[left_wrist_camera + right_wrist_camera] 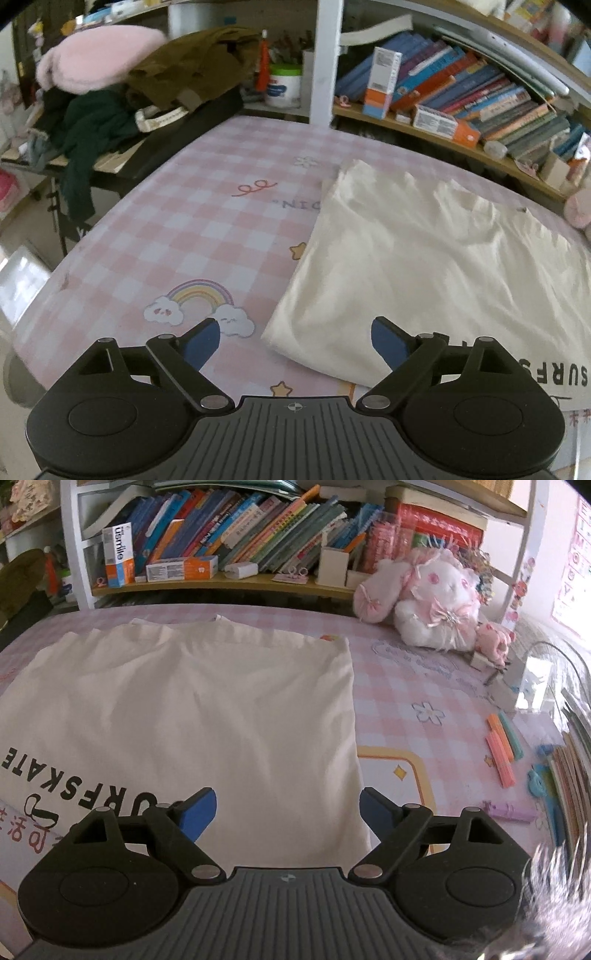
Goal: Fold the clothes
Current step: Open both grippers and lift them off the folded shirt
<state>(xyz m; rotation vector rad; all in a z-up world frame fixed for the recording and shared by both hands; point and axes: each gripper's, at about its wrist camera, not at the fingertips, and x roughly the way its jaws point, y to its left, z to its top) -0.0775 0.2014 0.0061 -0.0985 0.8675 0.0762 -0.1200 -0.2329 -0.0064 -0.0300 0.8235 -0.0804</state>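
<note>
Cream T-shirt [192, 709] lying flat on the bench [192, 236], which wears a pink checked cloth; both long side edges look turned in, so that the garment forms a tidy upright rectangle with its printed lettering toward the near end; no sleeve sticks out in either view. Left gripper [295, 341] poised over the shirt's near left corner, its blue fingers [201, 343] spread wide with nothing between them but the cloth and shirt edge below; no pad presses on the fabric. Right gripper [288, 814] poised over the shirt's near right edge, fingers [199, 812] likewise spread wide and empty. Judged from the lie of the fabric, the lengthwise folds are done and the shirt has been let go; what remains is probably one or more crosswise folds, bringing the near end up toward the far hem, then a final smoothing. A pile of dark clothes [110, 110] sits at the far left of the bench, seemingly still unfolded; a plush rabbit [439, 598], coloured pens [502, 749] and shelves of books [258, 531] surround the work area.
</note>
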